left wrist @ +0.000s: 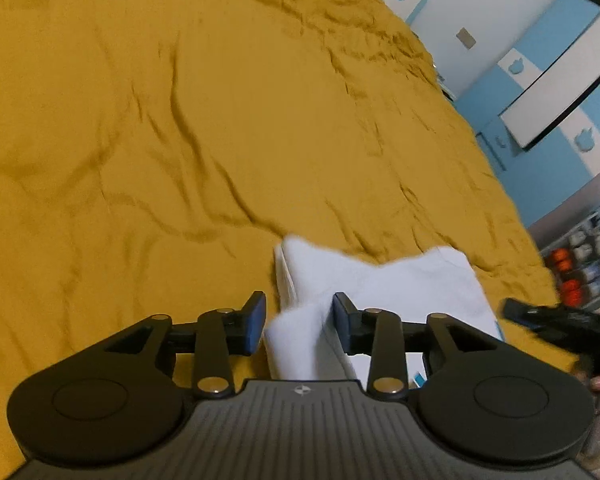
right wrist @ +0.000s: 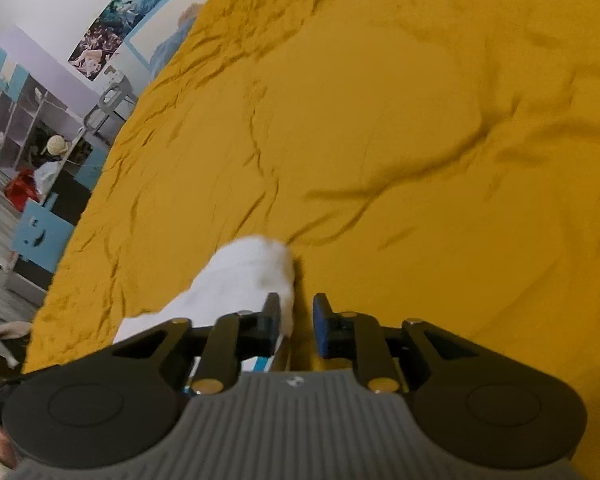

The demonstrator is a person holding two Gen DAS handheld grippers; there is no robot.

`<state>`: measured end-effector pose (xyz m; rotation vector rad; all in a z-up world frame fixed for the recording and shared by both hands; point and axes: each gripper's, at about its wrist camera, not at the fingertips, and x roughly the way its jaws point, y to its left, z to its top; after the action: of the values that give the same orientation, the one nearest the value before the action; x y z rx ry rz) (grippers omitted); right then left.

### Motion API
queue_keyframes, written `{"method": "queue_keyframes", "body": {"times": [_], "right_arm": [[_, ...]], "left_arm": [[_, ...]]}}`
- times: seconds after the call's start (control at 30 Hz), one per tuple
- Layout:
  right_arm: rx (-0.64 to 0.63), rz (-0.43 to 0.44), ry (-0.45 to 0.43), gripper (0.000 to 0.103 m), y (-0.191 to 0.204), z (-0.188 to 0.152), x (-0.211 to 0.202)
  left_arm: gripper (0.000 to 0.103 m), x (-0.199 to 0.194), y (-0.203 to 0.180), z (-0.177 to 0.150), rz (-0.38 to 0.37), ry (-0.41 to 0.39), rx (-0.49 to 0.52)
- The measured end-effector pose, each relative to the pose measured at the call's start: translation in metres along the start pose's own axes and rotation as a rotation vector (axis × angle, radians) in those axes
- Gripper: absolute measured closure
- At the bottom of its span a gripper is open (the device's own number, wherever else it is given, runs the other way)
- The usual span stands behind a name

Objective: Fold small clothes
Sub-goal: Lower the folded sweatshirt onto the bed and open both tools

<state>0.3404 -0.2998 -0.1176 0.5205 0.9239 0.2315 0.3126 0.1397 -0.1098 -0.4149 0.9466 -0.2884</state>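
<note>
Lying on wrinkled mustard-yellow bedsheet (left wrist: 180, 120), small white cotton garment (left wrist: 380, 284) partly folded; left gripper (left wrist: 299, 322) spread, cloth fold between its fingers, ungripped; right gripper (right wrist: 296, 322) spread at garment's edge.

Left wrist view. The left gripper (left wrist: 299, 322) occupies the 6 o'clock sector, its jaws parted with a clear gap between the blue pads (left wrist: 256, 324). A fold of the white garment (left wrist: 400, 280) rises into that gap; contact with either pad cannot be confirmed. The garment lies folded at 5 o'clock on the mustard bedspread (left wrist: 180, 120), which is creased and fills the frame from 7 through 1 o'clock. The right gripper (left wrist: 556, 320) enters at 4 o'clock, just beside the garment's right edge; its jaw state is not discernible. Blue-and-white cabinets (left wrist: 540, 92) stand at 2 o'clock. Shelves (left wrist: 580, 264) with orange items sit at 3 o'clock.
</note>
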Motion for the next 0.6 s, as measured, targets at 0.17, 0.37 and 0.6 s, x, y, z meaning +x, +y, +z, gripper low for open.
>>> {"method": "queue_keyframes", "body": {"times": [0.17,0.37,0.6], "right_arm": [[-0.152,0.000,-0.040,0.091,0.034,0.004,-0.035],[-0.349,-0.037,-0.008,0.094,0.065,-0.035,-0.053],[-0.350,-0.129,0.029,0.103,0.047,-0.069,-0.022]], "left_arm": [[0.065,-0.027,-0.022,0.007,0.097,-0.078,0.094],[0.072,-0.045,-0.059,-0.014,0.017,-0.047,0.231],[0.086,0.000,-0.038,-0.042,0.098,0.040,0.184]]}}
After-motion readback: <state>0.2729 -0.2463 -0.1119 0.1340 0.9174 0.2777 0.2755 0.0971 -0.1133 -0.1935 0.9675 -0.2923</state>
